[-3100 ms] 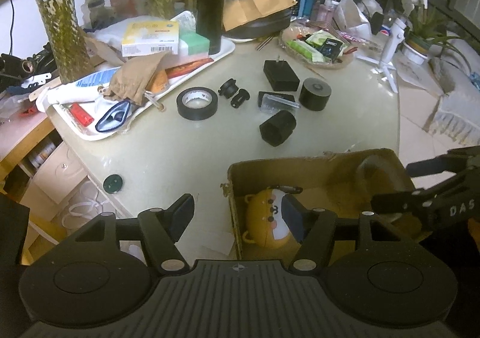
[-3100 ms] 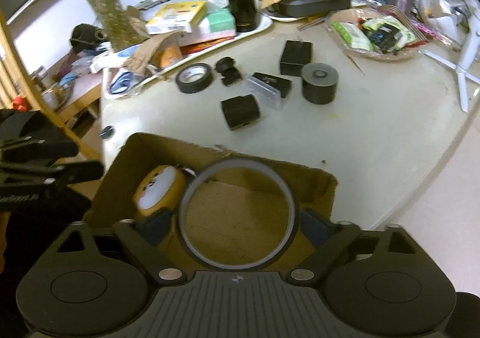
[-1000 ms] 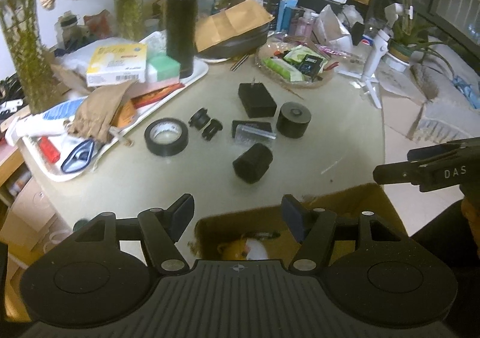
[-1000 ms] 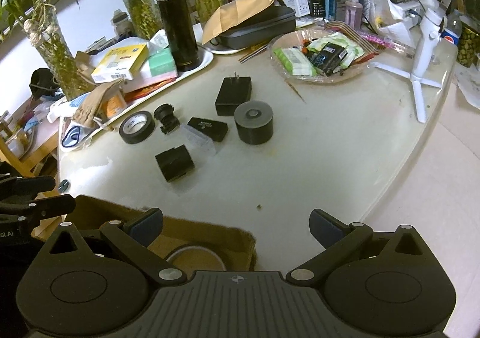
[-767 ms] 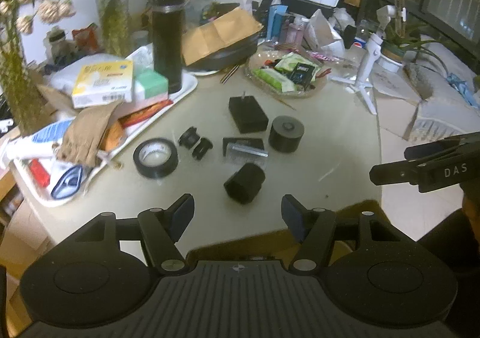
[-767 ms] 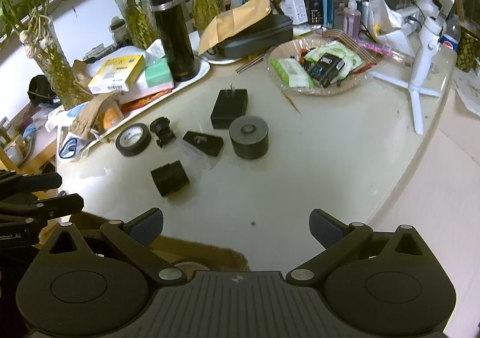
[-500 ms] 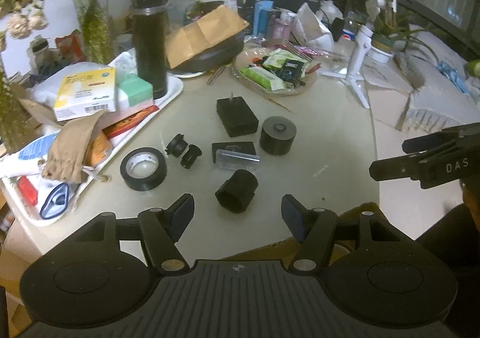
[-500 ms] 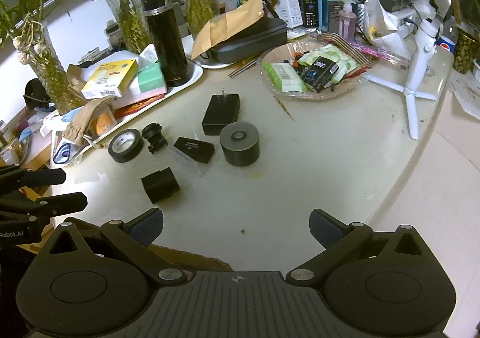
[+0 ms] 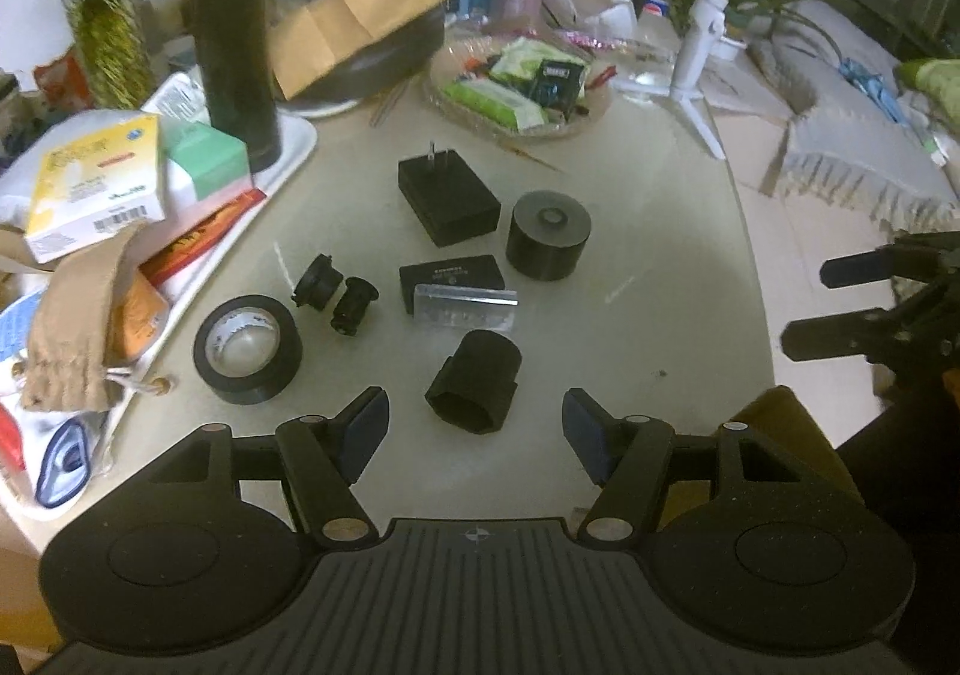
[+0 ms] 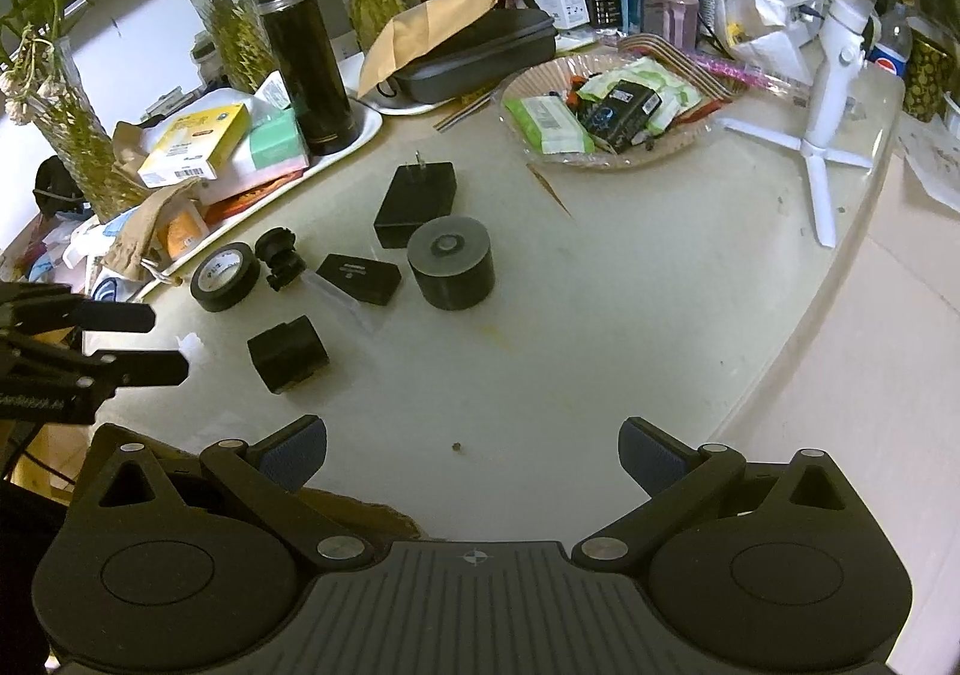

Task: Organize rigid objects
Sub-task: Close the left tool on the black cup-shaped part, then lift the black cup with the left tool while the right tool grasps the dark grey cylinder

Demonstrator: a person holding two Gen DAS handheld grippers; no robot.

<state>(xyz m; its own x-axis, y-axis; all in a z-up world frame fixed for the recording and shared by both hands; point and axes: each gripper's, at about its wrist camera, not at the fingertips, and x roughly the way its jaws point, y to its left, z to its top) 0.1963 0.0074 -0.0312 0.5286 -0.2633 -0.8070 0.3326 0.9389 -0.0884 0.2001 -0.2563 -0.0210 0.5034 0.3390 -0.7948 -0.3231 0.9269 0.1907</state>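
Several black parts lie on the cream table (image 9: pixel 660 267): a tape roll (image 9: pixel 247 350), two small lens-like pieces (image 9: pixel 318 288), a flat case with a clear lid (image 9: pixel 453 276), a plug adapter (image 9: pixel 447 195), a squat cylinder (image 9: pixel 548 234) and a faceted sleeve (image 9: pixel 477 381). My left gripper (image 9: pixel 474 429) is open and empty, with the sleeve just ahead of its fingertips. My right gripper (image 10: pixel 474 453) is open wide over bare table, holding nothing. A cardboard box edge (image 10: pixel 360 513) shows under it. The tape roll (image 10: pixel 225 276) and the sleeve (image 10: pixel 288 354) lie to its left.
A white tray (image 9: pixel 297 147) at the left carries boxes, a cloth pouch and a tall black flask (image 9: pixel 234 45). Behind the parts are a snack plate (image 10: pixel 600 111) and a white tripod (image 10: pixel 828 93). Plant vases line the back. The table edge curves off on the right.
The right gripper let go of a grey ring into the cardboard box. Both grippers then moved forward from over the box towards the black parts, and the box has slid almost out of view.
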